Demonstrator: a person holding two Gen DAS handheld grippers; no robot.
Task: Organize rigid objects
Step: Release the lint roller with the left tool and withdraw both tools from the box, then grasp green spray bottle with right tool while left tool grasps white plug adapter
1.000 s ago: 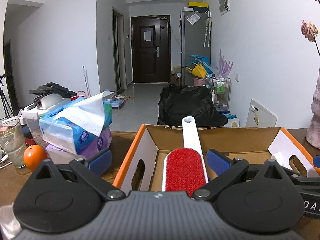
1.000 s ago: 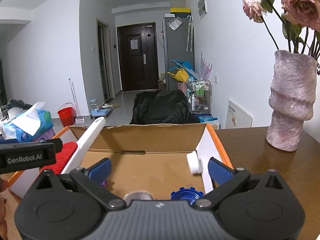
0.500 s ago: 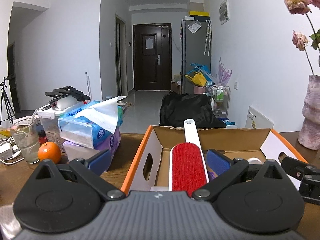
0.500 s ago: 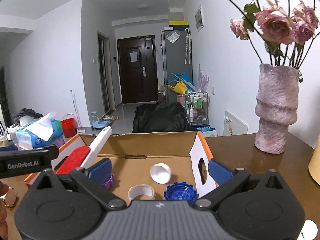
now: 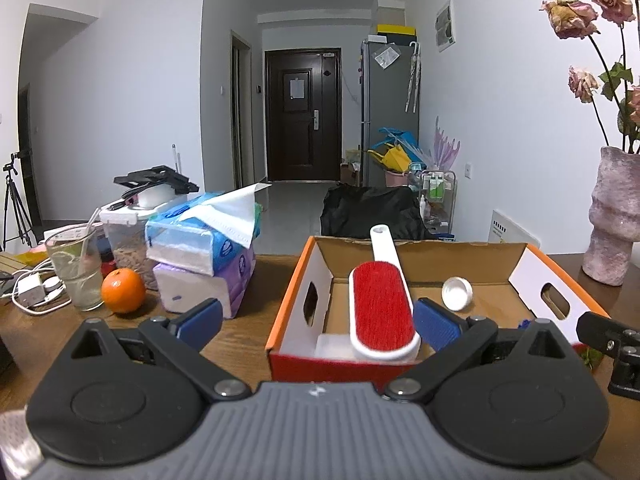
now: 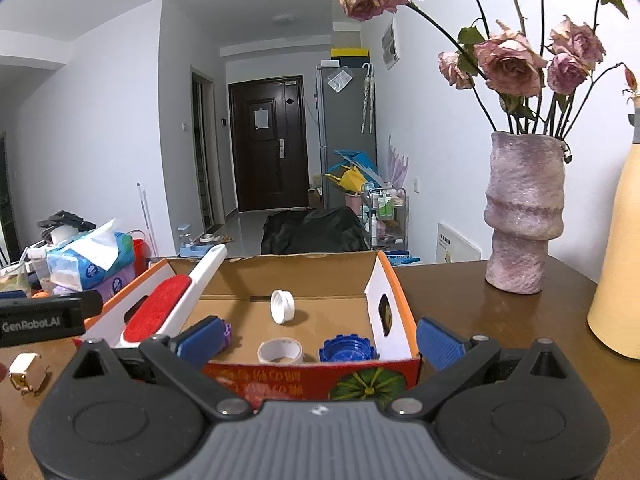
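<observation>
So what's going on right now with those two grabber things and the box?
Left gripper open, right gripper open, both empty. Lint brush propped in the box with caps and tape. Nothing in the way.

box [image 6: 372,280]: matt cardbd | table [image 6: 460,296]: glossy wood | vase [image 6: 524,216]: rough | brush [image 5: 382,312]: red fuzzy pad

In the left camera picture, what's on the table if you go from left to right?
Glass → orange → tissue packs → lint brush → white cap → vase.
</observation>
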